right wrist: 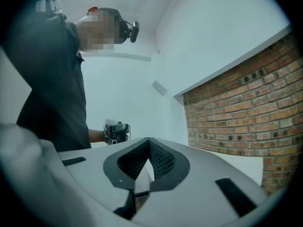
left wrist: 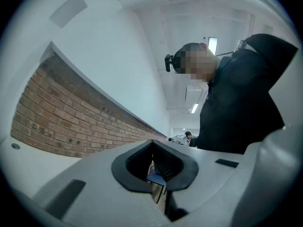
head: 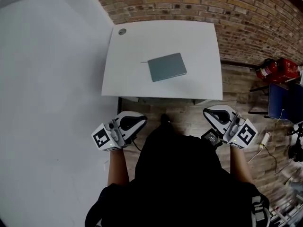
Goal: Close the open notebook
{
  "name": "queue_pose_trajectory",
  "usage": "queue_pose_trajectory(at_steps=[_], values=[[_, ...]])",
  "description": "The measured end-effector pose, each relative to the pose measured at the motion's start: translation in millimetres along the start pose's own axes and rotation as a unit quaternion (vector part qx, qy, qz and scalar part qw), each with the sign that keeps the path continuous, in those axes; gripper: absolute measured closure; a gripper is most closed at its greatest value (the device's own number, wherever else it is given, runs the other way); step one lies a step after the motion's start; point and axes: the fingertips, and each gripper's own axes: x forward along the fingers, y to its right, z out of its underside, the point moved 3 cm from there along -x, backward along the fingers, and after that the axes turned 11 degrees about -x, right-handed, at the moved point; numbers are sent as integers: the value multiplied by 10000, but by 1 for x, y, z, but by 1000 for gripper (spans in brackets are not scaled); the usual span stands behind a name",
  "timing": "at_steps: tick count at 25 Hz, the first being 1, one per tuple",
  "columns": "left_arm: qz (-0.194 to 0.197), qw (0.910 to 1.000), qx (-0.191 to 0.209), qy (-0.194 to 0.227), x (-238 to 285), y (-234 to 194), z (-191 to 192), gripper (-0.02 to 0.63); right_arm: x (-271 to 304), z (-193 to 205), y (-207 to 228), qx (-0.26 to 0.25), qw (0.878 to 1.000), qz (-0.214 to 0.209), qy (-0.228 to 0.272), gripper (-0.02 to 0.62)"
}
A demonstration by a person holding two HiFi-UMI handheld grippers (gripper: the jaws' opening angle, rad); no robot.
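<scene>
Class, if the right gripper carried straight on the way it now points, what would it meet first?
Most likely the white wall; the left gripper sits just left of that line, though depth is unclear.

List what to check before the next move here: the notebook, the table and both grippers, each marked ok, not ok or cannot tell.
1. Notebook closed: ok. It lies flat with its grey cover up and no pages showing.
2. Notebook safely placed: ok. It sits on the white table, well inside the edges.
3. Left gripper empty: ok. Its jaws are together with nothing between them.
4. Right gripper empty: ok. Its jaws are together with nothing between them.
5. Grippers clear of the notebook: ok. Both are short of the table's near edge, close to the person.
6. Thin strip sticking out at the notebook's far left corner: cannot tell what it is.
</scene>
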Motion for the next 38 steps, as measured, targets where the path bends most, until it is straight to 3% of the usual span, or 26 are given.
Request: queue_pose_trajectory(at_steps=[4, 10, 16, 22, 29, 33, 38], values=[[30, 9998, -3, -194, 25, 40, 31, 589, -40, 4, -37, 156, 9998, -106, 15, 589], [-287, 9983, -158, -475, 48, 105, 88, 589, -100, 24, -97, 427, 9991, -72, -43, 589], [-171, 9970, -387, -650, 57, 158, 121, 589, -140, 35, -142, 664, 9978, -17, 29, 589], [148, 9964, -420, -724, 59, 177, 121, 589, -145, 31, -174, 741, 9970, 153, 166, 589], [355, 9918, -280, -1192, 49, 189, 114, 589, -124, 19, -216, 699, 9963, 493, -24, 589], [582, 9909, -479, -1114, 12, 200, 107, 589, -93, 6, -247, 822, 9947, 609, 55, 589], [651, 9919, -590, -915, -55, 202, 99, 589, -57, 0, -290, 503, 9963, 607, -341, 589]])
